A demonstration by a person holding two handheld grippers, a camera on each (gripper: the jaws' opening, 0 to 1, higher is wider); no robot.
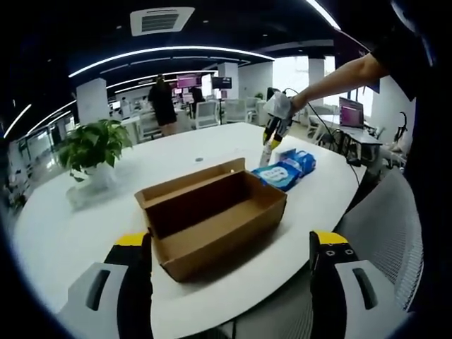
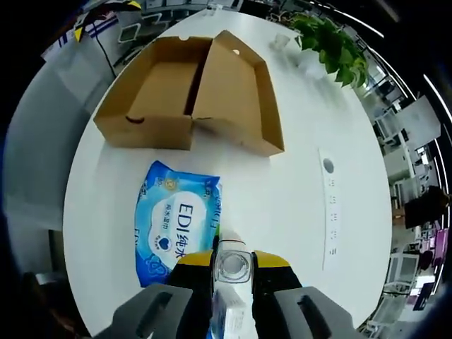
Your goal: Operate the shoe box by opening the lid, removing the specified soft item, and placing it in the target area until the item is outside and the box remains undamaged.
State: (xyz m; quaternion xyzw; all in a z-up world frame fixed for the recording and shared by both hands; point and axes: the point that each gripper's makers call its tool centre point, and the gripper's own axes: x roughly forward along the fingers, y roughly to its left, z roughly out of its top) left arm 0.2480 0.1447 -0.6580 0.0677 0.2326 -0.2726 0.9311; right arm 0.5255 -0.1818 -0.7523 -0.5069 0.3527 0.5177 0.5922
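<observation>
An open brown cardboard shoe box [image 1: 212,212] lies empty on the white table [image 1: 85,233], its lid folded back flat [image 2: 236,88]. Beside the box rests a blue soft wipes packet [image 1: 286,169] [image 2: 176,222]. My left gripper [image 1: 231,244] hovers at the table's near edge in front of the box, jaws wide open and holding nothing. My right gripper [image 2: 233,263] is above the table just past the packet, shut on a small clear bottle [image 2: 233,267] with a round cap. In the left gripper view a gloved hand holds the right gripper [image 1: 270,141] over the packet.
A potted green plant [image 1: 95,145] [image 2: 332,42] stands on the table beyond the box. A flat socket strip [image 2: 329,205] is set into the tabletop. A grey mesh chair [image 1: 385,233] is at the table's edge, a laptop [image 1: 351,113] on a desk behind, with people farther back.
</observation>
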